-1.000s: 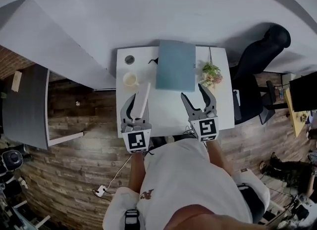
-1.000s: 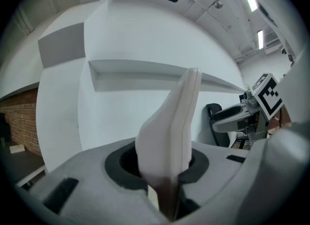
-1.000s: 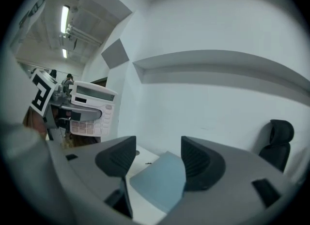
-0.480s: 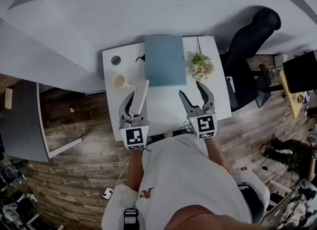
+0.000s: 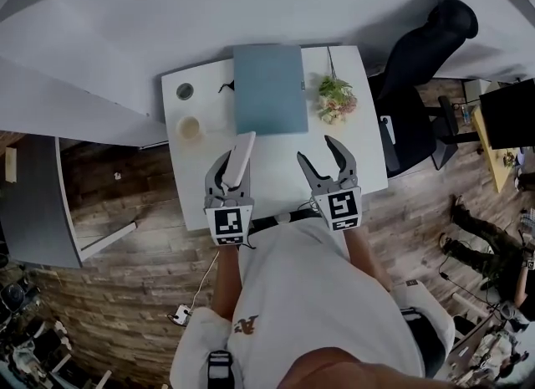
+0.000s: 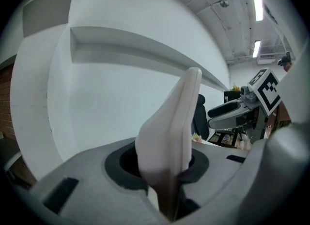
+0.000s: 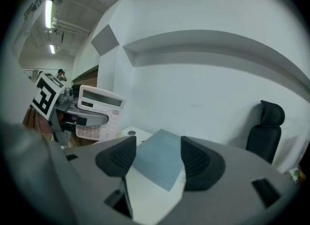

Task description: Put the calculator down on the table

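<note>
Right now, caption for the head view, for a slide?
Left gripper holds the calculator on edge over the white table; right gripper open, empty.

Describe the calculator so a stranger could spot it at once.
Start at the white table against the wall. Over its near left part, the left gripper clamps the calculator. It is the pale, slim slab held on edge, unlike the flat blue folder and round mug beyond it.

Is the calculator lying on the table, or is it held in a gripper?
Held. The left gripper's jaws are shut on the calculator, which stands on edge between them, above the table.
</note>
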Available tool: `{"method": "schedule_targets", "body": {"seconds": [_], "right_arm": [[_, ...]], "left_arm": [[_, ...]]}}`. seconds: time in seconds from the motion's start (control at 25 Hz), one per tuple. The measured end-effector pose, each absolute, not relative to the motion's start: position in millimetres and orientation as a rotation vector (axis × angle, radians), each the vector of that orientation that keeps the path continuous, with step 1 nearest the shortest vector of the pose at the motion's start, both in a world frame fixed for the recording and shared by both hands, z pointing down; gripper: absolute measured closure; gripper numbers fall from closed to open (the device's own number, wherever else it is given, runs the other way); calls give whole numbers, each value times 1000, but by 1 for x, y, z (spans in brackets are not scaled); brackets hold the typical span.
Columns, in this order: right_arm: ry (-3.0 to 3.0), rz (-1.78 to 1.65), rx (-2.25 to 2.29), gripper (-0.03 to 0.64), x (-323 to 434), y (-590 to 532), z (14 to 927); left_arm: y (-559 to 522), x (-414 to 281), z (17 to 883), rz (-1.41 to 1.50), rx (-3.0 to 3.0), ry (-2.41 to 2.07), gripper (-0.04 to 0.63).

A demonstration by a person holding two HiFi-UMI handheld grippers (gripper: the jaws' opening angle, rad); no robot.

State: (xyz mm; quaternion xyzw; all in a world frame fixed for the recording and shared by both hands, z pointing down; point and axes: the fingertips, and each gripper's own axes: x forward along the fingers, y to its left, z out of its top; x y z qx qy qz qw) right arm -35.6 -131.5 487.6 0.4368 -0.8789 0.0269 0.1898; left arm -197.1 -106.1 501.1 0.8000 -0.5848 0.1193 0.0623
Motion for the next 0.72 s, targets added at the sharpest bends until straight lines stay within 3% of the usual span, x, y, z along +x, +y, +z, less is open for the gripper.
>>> {"method": "schedule_targets", "body": {"seconds": [0.72], "right_arm": [[-2406,205,1119,331,-17,-115,545]], "left_arm": [[-102,-153,557,426,2370,-1587,477]]}}
